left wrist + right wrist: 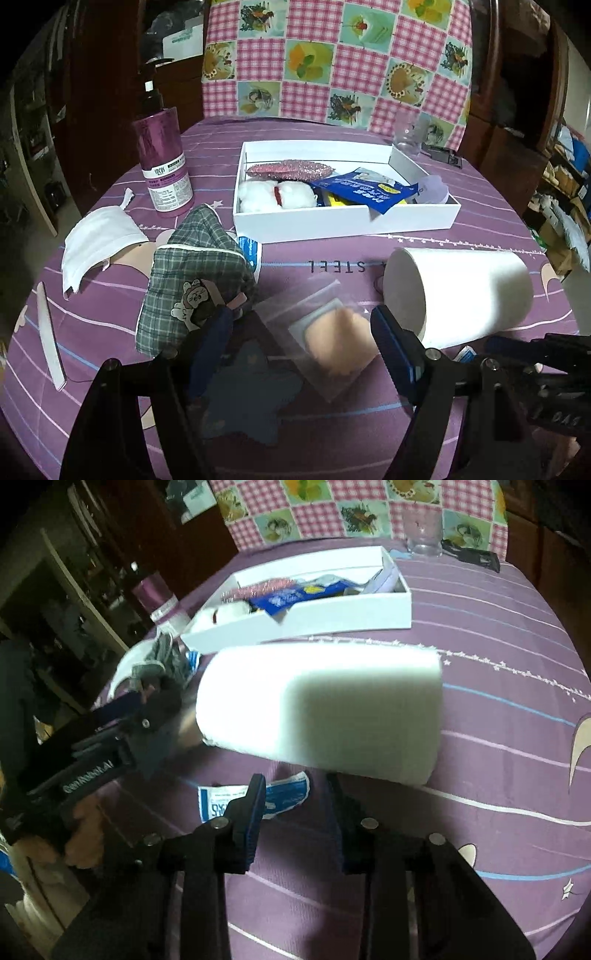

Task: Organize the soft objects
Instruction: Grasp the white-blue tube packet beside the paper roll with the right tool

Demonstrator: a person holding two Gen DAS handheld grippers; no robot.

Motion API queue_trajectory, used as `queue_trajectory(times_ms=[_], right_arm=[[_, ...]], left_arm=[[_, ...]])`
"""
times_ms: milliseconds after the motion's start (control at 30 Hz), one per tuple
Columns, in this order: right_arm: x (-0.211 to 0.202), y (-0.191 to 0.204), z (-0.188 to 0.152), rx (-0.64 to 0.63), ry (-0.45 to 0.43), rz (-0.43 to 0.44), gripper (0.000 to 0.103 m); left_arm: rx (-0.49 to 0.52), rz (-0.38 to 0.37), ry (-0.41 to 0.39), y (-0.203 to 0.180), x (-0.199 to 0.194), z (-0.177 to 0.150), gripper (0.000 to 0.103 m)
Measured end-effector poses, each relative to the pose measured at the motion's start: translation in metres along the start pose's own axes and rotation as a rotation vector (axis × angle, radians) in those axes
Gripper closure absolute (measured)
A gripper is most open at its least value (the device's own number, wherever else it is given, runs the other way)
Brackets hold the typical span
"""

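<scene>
The white box (343, 221) sits at the far middle of the table (480, 206), already holding a white fluffy piece (275, 197), a pink glittery piece (290, 170) and a blue packet (364, 194), so the sorting looks partly done. Nearer than the box, the left claw (301, 334) hangs released, jaws wide apart, either side of a clear bag with a peach sponge (334, 341); the pads do not appear to touch it, though blur makes that hard to call. Just right of that bag, in front of the box, lies the white paper roll (465, 295) on its side. The right claw (295, 794) has its jaws partly apart with nothing gripped, poised over a small blue-and-white sachet (284, 795) on the near side of the roll. My read: this is a pick-up step, and the next move calls for lowering and closing squarely on the thin sachet or bag without nudging the roll. The left wrist view alone shows what lies left of the box: a plaid fabric pouch (192, 273), a white face mask (98, 245), a purple pump bottle (164, 166). The right wrist view alone shows the sachet clearly, and the left claw from the side.
</scene>
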State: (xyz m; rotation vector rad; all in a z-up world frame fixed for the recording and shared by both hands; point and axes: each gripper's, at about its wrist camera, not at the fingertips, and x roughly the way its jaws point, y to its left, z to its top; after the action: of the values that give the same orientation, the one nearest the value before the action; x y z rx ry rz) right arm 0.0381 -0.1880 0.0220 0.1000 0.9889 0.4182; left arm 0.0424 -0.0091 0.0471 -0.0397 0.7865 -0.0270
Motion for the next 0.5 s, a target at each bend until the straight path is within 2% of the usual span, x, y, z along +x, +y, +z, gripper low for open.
queue_trajectory(times_ms=[100, 267, 333, 367, 433, 500], right_arm=[[0.007, 0.011, -0.005, -0.065, 0.025, -0.026, 0.069], [0.008, 0.029, -0.011, -0.196, 0.009, -0.13, 0.071], [0.009, 0.034, -0.015, -0.24, -0.004, -0.177, 0.075], [0.008, 0.035, -0.016, -0.248, -0.009, -0.177, 0.08], [0.009, 0.036, -0.017, -0.256, -0.017, -0.187, 0.082], [0.009, 0.035, -0.017, -0.262, -0.03, -0.213, 0.093]], left_arm=[[0.004, 0.004, 0.009, 0.0, 0.001, 0.0, 0.025], [0.005, 0.007, 0.011, 0.0, 0.001, 0.0, 0.025], [0.006, 0.009, 0.013, 0.0, 0.002, 0.0, 0.025], [0.006, 0.01, 0.015, 0.0, 0.003, -0.001, 0.025], [0.005, 0.011, 0.018, 0.001, 0.003, -0.001, 0.025], [0.005, 0.012, 0.019, 0.001, 0.004, -0.001, 0.025]])
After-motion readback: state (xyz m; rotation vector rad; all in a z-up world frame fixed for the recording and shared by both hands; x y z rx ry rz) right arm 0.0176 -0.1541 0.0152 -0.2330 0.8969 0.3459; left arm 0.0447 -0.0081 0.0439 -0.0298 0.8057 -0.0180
